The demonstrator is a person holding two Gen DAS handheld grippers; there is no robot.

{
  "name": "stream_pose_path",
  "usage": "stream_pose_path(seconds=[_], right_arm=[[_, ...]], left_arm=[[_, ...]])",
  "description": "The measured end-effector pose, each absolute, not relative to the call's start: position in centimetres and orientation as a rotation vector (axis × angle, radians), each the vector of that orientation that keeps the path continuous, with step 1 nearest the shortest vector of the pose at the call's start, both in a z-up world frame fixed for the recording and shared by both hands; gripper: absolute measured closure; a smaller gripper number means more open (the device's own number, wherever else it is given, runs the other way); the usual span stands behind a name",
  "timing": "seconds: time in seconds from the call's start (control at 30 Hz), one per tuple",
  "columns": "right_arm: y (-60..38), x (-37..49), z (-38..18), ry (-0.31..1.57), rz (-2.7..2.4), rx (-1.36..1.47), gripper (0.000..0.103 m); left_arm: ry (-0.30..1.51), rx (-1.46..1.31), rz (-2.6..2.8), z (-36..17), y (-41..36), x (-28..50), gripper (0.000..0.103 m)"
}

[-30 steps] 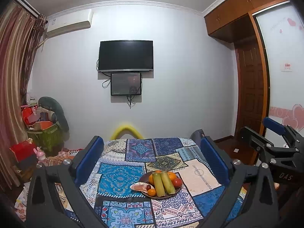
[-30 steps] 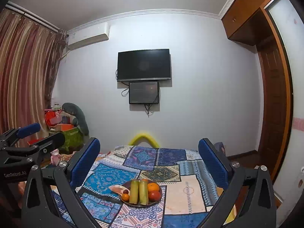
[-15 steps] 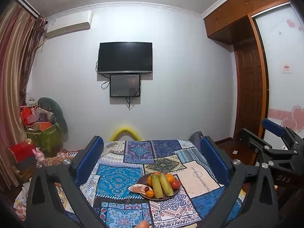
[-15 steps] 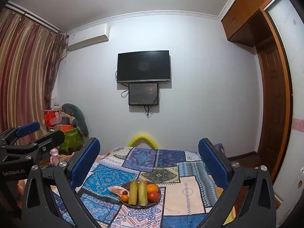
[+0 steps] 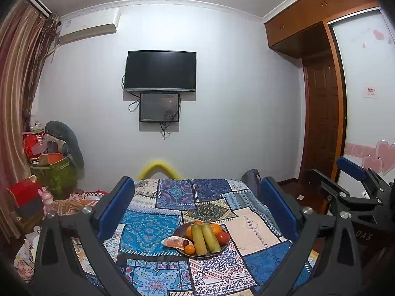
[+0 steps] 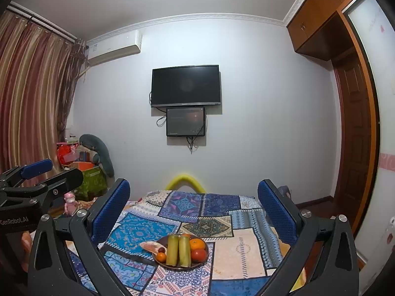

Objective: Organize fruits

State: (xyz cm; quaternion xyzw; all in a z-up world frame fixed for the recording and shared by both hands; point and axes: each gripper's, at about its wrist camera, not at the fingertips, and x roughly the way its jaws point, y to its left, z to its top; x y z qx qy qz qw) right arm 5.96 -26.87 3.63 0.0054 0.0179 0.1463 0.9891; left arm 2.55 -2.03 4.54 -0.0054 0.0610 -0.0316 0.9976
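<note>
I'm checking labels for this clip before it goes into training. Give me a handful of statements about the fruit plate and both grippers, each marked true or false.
1. The left gripper is open and holds nothing. True.
2. The right gripper is shut on an orange. False: its jaws stand wide apart and empty.
3. Two yellow-green stalks lie side by side on the plate. True.
4. The plate sits on bare wood. False: it rests on a patchwork cloth.
5. A red tomato lies on the plate to the right of the stalks. True.

Home bedroom, wall television (image 5: 160,71), curtains (image 6: 32,93), wardrobe (image 5: 321,17)
</note>
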Motion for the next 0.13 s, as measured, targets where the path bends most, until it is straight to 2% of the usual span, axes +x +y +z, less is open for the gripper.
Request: stream_pose_path(seconds=[0.13], right_arm=[[-26.85,6.02,3.61,0.037,0.293,0.01,0.0]], left_arm=[[0.123,0.002,-0.064,4.45,-2.36,2.67,0.0]])
